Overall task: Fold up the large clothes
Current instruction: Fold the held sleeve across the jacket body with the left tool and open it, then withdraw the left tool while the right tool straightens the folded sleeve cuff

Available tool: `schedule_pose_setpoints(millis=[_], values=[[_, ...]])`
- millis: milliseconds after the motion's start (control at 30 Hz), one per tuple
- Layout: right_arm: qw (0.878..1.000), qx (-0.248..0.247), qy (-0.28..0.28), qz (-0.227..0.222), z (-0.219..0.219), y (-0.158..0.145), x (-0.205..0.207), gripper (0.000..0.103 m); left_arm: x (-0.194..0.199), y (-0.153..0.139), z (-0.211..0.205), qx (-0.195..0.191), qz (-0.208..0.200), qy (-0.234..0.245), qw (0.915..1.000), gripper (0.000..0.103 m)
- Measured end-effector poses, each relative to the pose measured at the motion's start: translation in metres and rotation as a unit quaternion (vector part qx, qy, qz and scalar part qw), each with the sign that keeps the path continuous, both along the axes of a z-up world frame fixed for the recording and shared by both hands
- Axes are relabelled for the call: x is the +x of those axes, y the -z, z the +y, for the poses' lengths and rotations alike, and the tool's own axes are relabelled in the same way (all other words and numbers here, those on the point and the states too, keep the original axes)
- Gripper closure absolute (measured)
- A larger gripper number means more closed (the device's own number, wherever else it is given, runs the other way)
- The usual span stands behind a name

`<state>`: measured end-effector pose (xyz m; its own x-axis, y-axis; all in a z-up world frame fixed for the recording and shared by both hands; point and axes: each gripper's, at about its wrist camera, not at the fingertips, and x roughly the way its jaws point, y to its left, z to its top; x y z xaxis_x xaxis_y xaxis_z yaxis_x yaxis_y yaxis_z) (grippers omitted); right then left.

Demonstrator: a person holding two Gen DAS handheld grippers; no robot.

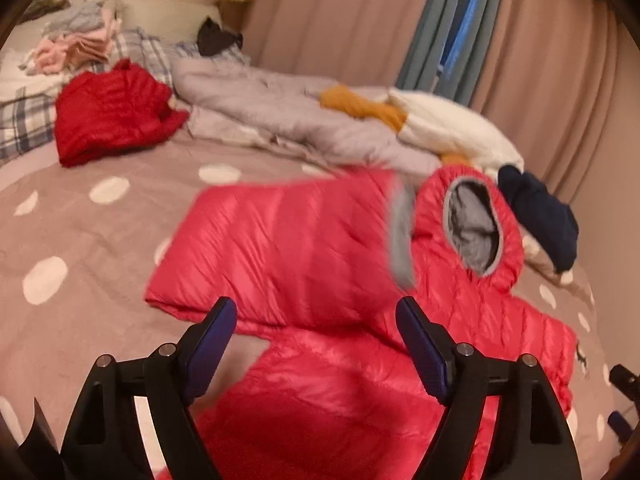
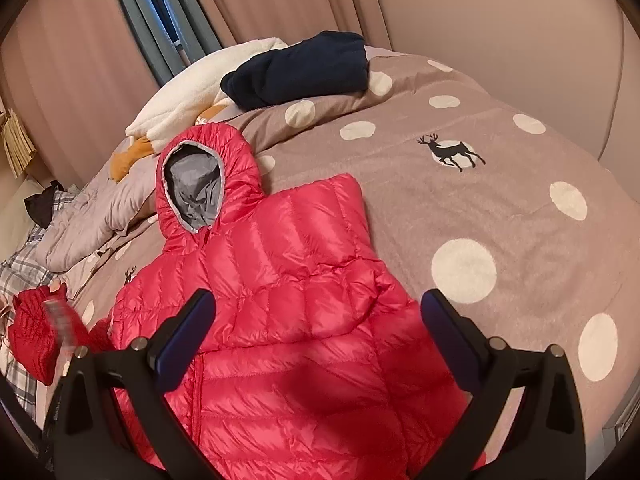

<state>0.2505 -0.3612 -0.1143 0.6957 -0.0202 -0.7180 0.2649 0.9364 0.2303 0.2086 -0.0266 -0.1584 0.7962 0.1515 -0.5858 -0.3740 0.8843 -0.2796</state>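
Note:
A bright red hooded down jacket with grey lining lies face up on the dotted bedspread. Its hood points towards the curtains. In the left wrist view one sleeve is laid across the chest, its grey cuff blurred. In the right wrist view the other sleeve lies folded in beside the hood. My left gripper hovers open just above the jacket's body, nothing between its pads. My right gripper also stands open over the jacket's front, holding nothing.
A folded darker red jacket lies at the far left. A grey quilt, a white and orange plush and a navy garment line the curtain side. A pile of small clothes sits near the pillows.

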Motion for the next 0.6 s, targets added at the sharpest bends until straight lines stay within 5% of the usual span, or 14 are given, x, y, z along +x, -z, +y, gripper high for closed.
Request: schedule_pose_setpoints(millis=[267, 600], values=[[1.0, -0.008, -0.005, -0.005, 0.016, -0.014, -0.007, 0.0, -0.023, -0.016, 0.003, -0.057, -0.033, 0.046, 0.9968, 0.013], [0.999, -0.037, -0.035, -0.005, 0.066, -0.015, -0.006, 0.0, -0.038, -0.017, 0.056, -0.047, -0.046, -0.048, 0.9967, 0.013]])
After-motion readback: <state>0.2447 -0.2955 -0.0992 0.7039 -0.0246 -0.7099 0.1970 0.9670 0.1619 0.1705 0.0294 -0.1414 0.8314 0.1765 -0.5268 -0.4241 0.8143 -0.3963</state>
